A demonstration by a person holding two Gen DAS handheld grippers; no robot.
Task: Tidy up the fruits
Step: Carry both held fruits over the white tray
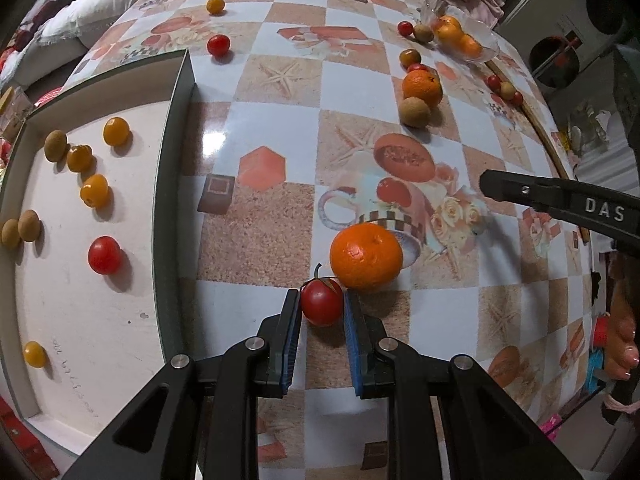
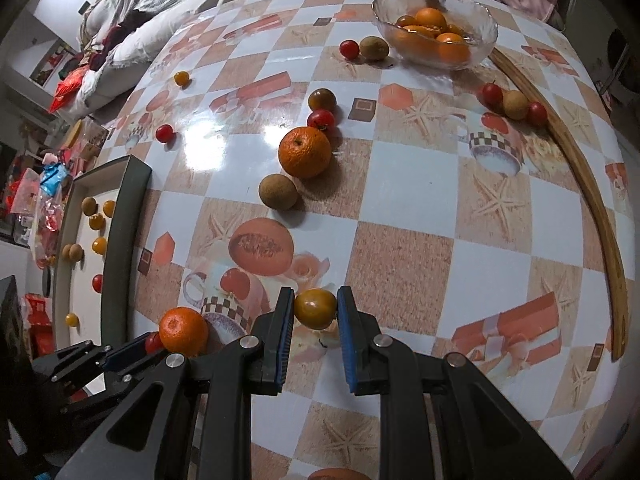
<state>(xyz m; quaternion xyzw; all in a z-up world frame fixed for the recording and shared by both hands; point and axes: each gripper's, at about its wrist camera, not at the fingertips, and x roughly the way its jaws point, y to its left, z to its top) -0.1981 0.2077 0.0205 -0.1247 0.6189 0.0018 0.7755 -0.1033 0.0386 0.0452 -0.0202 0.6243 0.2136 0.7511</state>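
While our left gripper (image 1: pixel 322 308) points steeply down at the table, its blue pads are closed tight on a red cherry tomato (image 1: pixel 322 307), one pad pressing each flank, the tomato's dark stem curling up behind; we cannot tell whether the tomato is lifted clear of the tablecloth (image 1: pixel 280 92) or resting on it; just beyond it, touching or nearly so, sits a mandarin (image 1: pixel 366 257) on the printed cup pattern. Our right gripper (image 2: pixel 315 309) is likewise clamped, its pads squeezing an olive-yellow cherry tomato (image 2: pixel 315 309) from both sides; from this view the left gripper shows at lower left beside the same mandarin.

Outward to the left we see the shallow box (image 1: pixel 176 184) with dark walls and a pale floor; inside lie several yellow cherry tomatoes, a red one (image 1: pixel 104 255) and a few brown longans (image 1: pixel 55 145), all spread apart except one pair of longans touching. Farther up the table a second mandarin (image 2: pixel 305 152) sits with a longan (image 2: pixel 278 191) against its near side and a red tomato (image 2: pixel 321 119) against its far side; beyond those stands a glass bowl (image 2: pixel 480 12) holding mandarins, with a red tomato and a brownish fruit just beside it; a curved wooden strip (image 2: pixel 588 184) runs along the right edge, three small fruits resting against it.
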